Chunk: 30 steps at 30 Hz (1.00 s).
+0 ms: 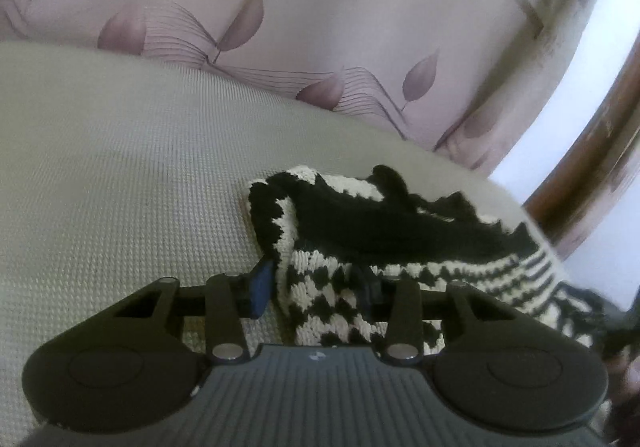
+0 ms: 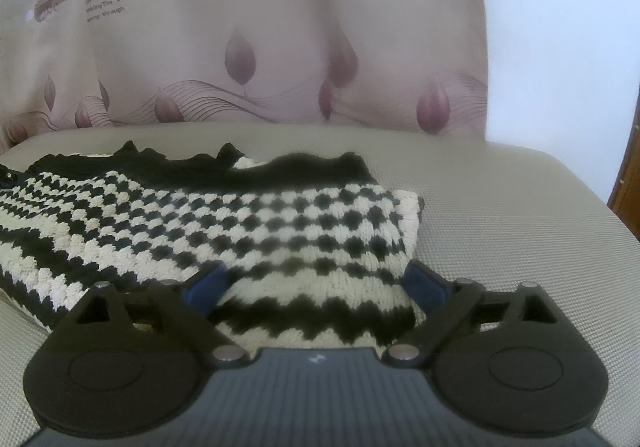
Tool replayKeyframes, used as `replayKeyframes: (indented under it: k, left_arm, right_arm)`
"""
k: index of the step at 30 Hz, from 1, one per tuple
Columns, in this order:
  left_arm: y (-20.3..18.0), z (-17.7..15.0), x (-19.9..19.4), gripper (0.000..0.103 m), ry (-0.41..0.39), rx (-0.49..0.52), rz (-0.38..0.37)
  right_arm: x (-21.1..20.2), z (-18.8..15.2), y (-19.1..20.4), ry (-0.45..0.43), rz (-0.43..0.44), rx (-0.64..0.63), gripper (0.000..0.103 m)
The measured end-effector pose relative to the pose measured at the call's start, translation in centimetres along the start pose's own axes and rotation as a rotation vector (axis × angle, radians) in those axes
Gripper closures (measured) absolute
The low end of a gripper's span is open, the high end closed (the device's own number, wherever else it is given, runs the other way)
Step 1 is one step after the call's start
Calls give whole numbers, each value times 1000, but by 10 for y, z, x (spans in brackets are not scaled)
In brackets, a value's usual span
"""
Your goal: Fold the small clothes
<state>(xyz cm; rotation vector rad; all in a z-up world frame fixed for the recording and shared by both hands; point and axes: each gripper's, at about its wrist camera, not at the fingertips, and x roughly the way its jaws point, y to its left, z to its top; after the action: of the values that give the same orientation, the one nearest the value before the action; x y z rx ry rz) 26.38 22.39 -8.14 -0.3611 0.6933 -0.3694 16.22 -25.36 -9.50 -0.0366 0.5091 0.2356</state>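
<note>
Home room; leaf-print curtain behind woven cushion; wooden door frame.

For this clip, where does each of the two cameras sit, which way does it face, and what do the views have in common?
Left wrist: on the left gripper, looking forward along its fingers, low over the grey mat, at a bunched corner of the black-and-white knit garment between them; curtain behind.
Right wrist: on the right gripper, facing the garment's checkered spread, fingers wide apart around its near edge; the same curtain is behind.
Shared: garment, mat, curtain.
</note>
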Motion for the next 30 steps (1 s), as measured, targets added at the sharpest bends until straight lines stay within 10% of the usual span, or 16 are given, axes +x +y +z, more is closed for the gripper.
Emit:
replayKeyframes:
  k: [6,10,15,25,30]
  left_arm:
    - [18,-1,2,48,-9,-117,-109]
    - [11,-3,5,82,-9,-78,-62]
    - [2,-9,-2,85,-33,-29,-51]
    - [7,-5,5,53,-4,-42,-119]
    - [-4,-9,6,57,-21,18,-65]
  right_arm:
    - [0,0,-1,0,0,1,6]
    - [0,0,0,0,0,0,6]
    - [0,0,-1,-1,1,2,6]
    - [-1,0,-1,-6,3,6,5]
    - [-1,0,-1,-10,4,9,5]
